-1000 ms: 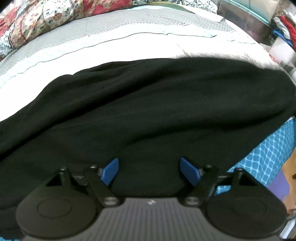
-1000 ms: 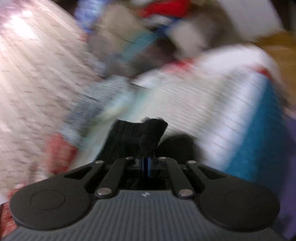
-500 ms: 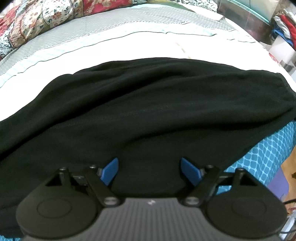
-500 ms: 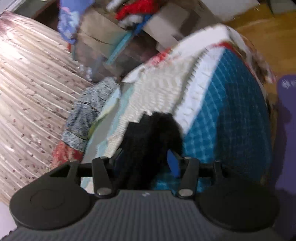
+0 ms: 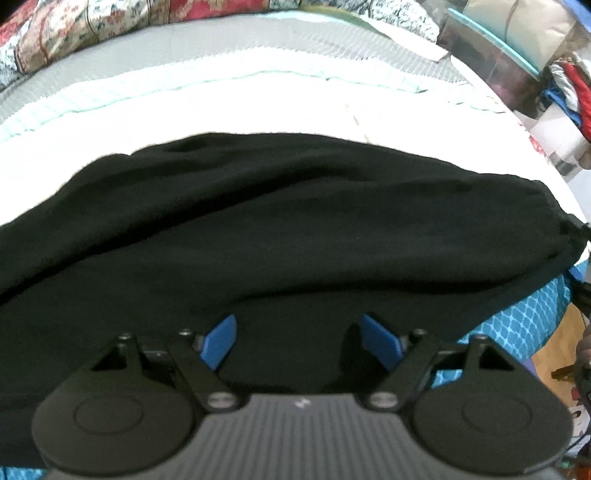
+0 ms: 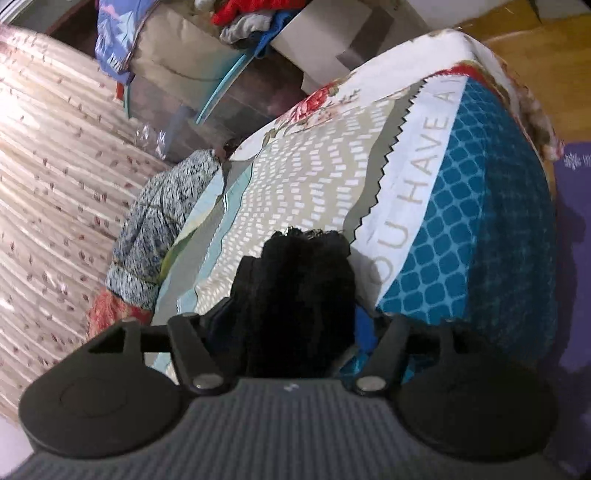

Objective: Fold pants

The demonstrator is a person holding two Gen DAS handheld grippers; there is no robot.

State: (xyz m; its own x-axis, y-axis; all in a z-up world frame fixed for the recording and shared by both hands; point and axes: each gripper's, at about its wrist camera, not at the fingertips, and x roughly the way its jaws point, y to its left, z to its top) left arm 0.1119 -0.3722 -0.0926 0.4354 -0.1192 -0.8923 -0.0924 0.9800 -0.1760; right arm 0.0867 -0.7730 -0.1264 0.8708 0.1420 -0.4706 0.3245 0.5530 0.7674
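Observation:
Black pants lie spread across the bed, reaching from the left edge to the right edge of the left wrist view. My left gripper is open with its blue pads just above the near edge of the pants. In the right wrist view my right gripper is open, its jaws wide apart on either side of the bunched end of the pants, which lies on the bed between them. The left pad is mostly hidden by the fabric.
The bed has a white and grey patterned cover with a blue dotted side. A floral quilt lies at the far side. Boxes and piled clothes stand beyond the bed. Wood floor is to the right.
My right gripper has opened from shut on the pants' end and lowered it onto the bed. The pants have settled flatter. My left gripper stayed open and nearly still.

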